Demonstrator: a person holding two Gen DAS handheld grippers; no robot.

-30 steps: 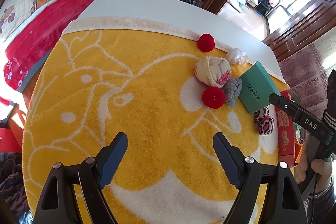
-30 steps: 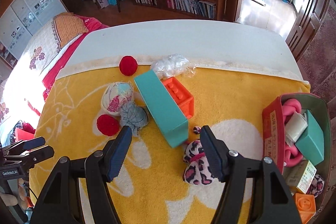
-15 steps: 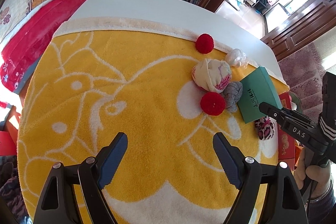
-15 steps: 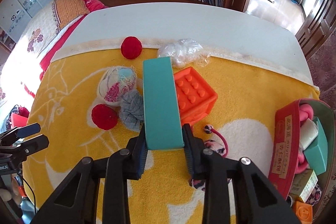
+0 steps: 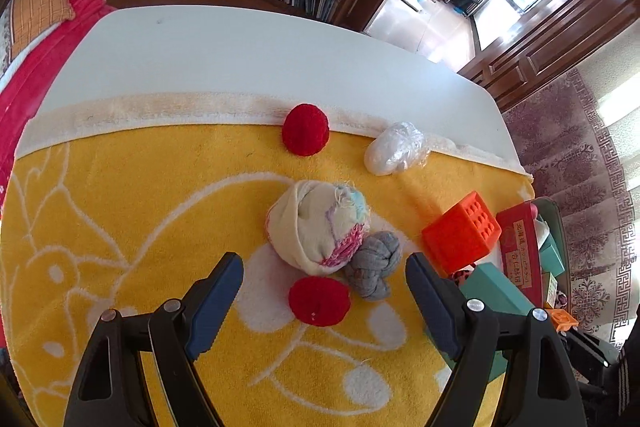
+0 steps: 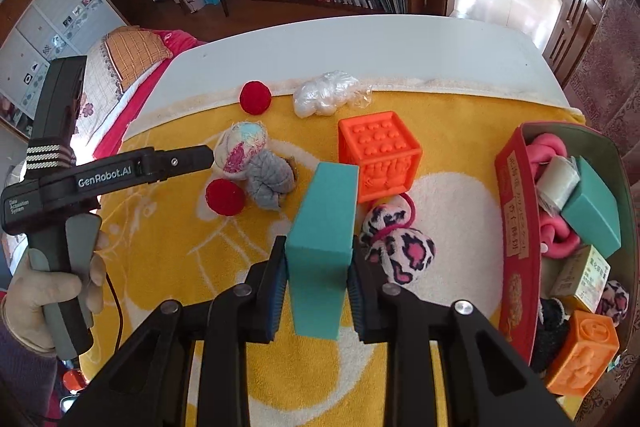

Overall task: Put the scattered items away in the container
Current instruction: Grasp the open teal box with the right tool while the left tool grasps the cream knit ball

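My right gripper (image 6: 318, 279) is shut on a teal box (image 6: 326, 223) and holds it above the yellow towel (image 6: 200, 267). The teal box also shows in the left wrist view (image 5: 496, 291). My left gripper (image 5: 322, 295) is open, its jaws either side of a red pompom (image 5: 319, 300) and a grey knotted sock (image 5: 374, 265). A cream sock ball (image 5: 318, 233), a second red pompom (image 5: 306, 135), a plastic wad (image 5: 394, 149) and an orange cube (image 6: 378, 155) lie beyond. The red container (image 6: 516, 227) stands at the right, partly full.
A leopard-print scrunchie (image 6: 400, 247) lies beside the teal box. The container holds a pink rope (image 6: 548, 151), a teal box (image 6: 592, 207) and an orange block (image 6: 582, 355). The white table (image 5: 240, 59) ends past the towel; a bed (image 5: 36, 39) lies left.
My right gripper has shut on the teal box and lifted it clear, uncovering the orange cube. My left gripper has moved forward and right to the near red pompom and grey sock.
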